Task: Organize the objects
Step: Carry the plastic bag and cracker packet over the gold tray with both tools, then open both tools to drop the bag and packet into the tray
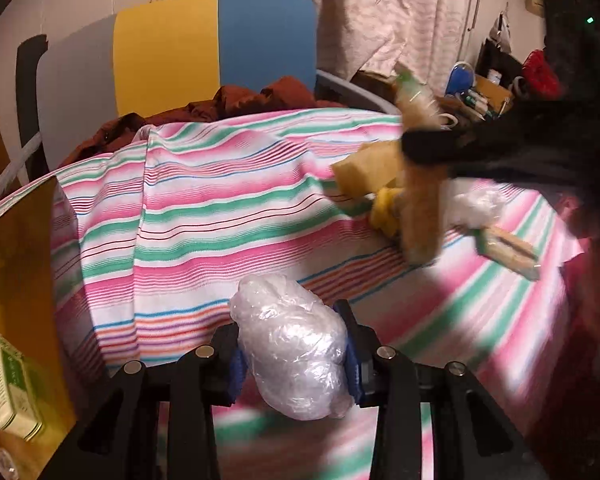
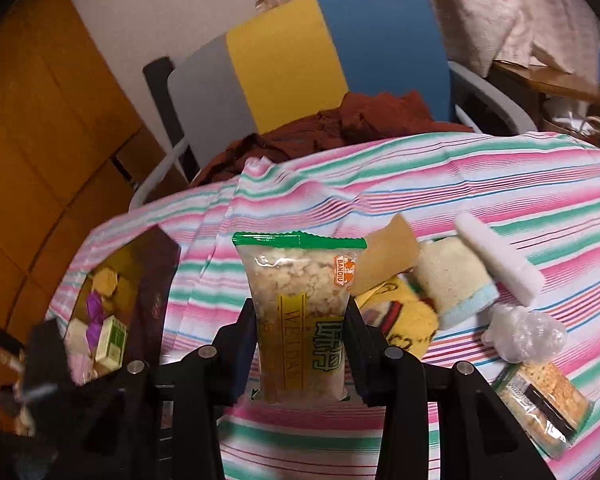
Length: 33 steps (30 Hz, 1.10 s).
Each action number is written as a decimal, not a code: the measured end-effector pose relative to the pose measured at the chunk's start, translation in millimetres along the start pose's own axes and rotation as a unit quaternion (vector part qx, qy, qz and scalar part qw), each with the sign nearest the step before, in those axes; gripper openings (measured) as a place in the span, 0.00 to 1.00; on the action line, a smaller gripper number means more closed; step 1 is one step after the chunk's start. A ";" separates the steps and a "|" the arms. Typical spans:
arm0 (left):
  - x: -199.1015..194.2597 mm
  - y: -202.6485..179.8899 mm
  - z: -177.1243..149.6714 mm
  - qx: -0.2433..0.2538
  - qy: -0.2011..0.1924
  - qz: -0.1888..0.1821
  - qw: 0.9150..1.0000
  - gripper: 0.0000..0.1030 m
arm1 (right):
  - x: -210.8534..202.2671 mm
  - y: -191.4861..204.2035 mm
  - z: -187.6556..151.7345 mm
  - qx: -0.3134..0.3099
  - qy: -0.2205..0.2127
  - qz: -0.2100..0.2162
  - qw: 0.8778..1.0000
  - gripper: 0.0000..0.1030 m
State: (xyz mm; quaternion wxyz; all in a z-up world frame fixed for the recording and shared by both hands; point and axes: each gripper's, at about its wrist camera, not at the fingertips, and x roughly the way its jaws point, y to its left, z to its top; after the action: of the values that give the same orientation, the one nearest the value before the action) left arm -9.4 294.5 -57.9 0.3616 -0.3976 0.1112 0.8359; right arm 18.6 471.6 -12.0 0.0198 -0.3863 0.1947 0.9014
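While the left claw (image 1: 294,354) squeezes a ball of clear plastic wrap (image 1: 292,346) between its two fingers, a brown box (image 1: 18,280) sits far to its left with a small green and white box (image 1: 10,388) inside. Under the claw lies a striped cloth (image 1: 220,208) on the desk. Up and to the right of this claw is a blurry pile of yellow things (image 1: 384,200).

From the right wrist, the same brown box (image 2: 156,280) is to the left of the right claw (image 2: 302,344), full of little packs. The right claw pinches a snack bag (image 2: 300,312) with a green top edge, held upright. Just behind and right of it lie a yellow sock (image 2: 412,316), a sponge (image 2: 452,280) and a white stick (image 2: 500,256). Lower right are a lump of plastic wrap (image 2: 528,336) and a cracker pack (image 2: 540,400).
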 end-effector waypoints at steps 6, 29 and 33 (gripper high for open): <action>-51.6 6.7 0.7 -0.004 -0.040 -0.006 0.999 0.37 | 9.4 11.9 -7.1 -0.030 0.022 -0.012 0.999 0.40; -147.5 193.3 -55.2 -0.213 -0.087 0.138 0.963 0.39 | 46.4 197.3 -1.4 -0.115 0.057 0.088 0.988 0.40; -147.7 213.8 -60.7 -0.236 -0.081 0.153 0.956 0.46 | 65.7 248.9 18.2 -0.126 0.055 0.108 0.985 0.42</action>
State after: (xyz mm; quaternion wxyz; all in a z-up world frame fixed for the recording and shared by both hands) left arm -59.8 37.0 -9.6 0.1331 -0.3806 -0.0592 0.9132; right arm -86.4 240.9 36.7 -0.1369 -0.4112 0.1205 0.8931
